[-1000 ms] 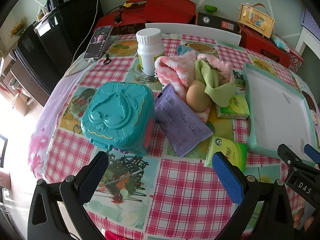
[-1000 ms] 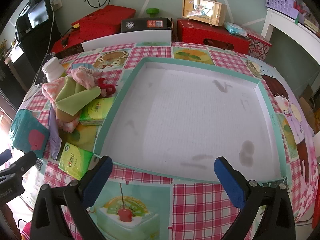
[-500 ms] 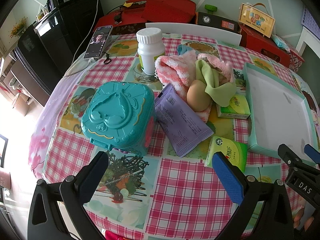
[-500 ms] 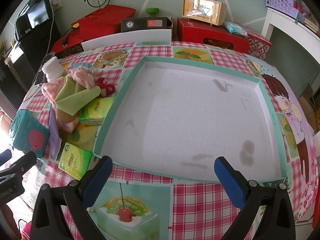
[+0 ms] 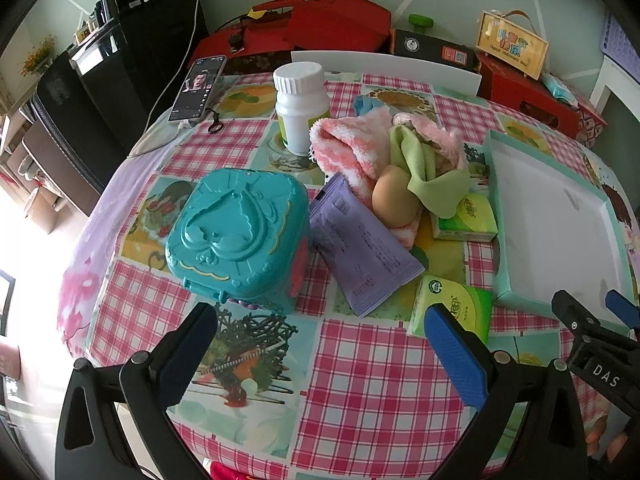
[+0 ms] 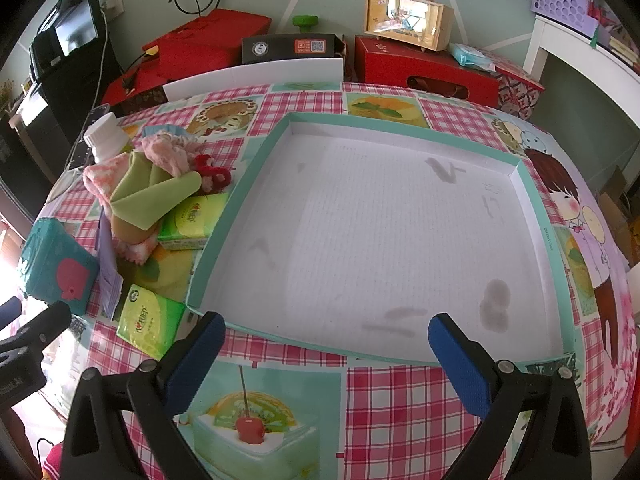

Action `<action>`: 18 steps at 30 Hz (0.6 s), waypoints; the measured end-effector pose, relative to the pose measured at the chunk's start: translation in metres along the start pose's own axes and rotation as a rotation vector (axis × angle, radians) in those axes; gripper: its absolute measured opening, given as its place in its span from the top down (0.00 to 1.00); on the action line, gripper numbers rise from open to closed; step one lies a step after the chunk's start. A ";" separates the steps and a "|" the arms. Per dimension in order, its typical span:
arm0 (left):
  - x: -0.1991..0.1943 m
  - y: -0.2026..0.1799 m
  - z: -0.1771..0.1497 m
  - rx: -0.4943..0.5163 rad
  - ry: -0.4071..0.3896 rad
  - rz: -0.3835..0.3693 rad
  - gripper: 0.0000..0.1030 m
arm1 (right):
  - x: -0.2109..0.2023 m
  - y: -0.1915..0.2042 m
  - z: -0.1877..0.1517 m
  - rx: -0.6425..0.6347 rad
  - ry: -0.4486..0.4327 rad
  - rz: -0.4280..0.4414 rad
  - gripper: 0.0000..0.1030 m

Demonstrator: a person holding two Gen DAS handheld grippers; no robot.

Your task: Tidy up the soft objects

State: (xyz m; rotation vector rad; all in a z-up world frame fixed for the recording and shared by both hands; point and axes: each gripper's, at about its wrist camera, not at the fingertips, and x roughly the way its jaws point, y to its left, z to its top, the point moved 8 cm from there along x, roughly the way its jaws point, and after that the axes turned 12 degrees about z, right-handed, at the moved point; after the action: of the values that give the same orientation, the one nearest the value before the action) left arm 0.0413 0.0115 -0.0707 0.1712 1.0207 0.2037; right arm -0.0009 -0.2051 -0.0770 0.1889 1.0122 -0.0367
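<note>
I have both tools spread wide and holding nothing: the left tool (image 5: 320, 344) hangs above the near edge of the bench (image 5: 380, 380), and the right tool (image 6: 326, 344) hangs above the near rim of the shallow teal-edged tray (image 6: 532, 216), whose white floor is bare apart from some grey stains. Taking that tray as my landmark, the soft things sit in a heap just to its left: a pink fluffy towel (image 5: 352, 148) with a green cloth (image 5: 432, 184) draped over it, and a brown egg (image 5: 394, 198) resting against the towel's front. A green tissue pack (image 5: 466, 218) lies just beside the tray's left wall, and a second green tissue pack (image 5: 454, 308) lies near the tray's near-left corner, close to my left tool's right finger. A purple sachet (image 5: 360, 244) lies flat left of those packs, touching the towel, and a teal heart-embossed box (image 5: 236, 236) stands further left of the tray. A white bottle (image 5: 302, 106) stands upright behind the towel, and a phone (image 5: 198, 88) lies far left of the tray near the bench's back edge.
</note>
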 end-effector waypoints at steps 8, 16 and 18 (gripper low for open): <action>-0.017 -0.006 0.005 0.012 -0.039 -0.086 0.00 | -0.003 0.001 0.000 0.021 -0.003 0.030 0.00; -0.039 -0.011 0.049 -0.058 -0.054 -0.229 0.00 | -0.021 0.015 0.024 0.010 -0.023 0.103 0.00; -0.042 -0.014 0.063 -0.065 -0.071 -0.249 0.00 | -0.026 0.020 0.036 -0.002 -0.034 0.119 0.00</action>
State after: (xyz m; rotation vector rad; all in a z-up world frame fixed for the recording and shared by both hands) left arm 0.0756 -0.0152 -0.0071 -0.0085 0.9544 0.0041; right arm 0.0173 -0.1930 -0.0337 0.2456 0.9658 0.0695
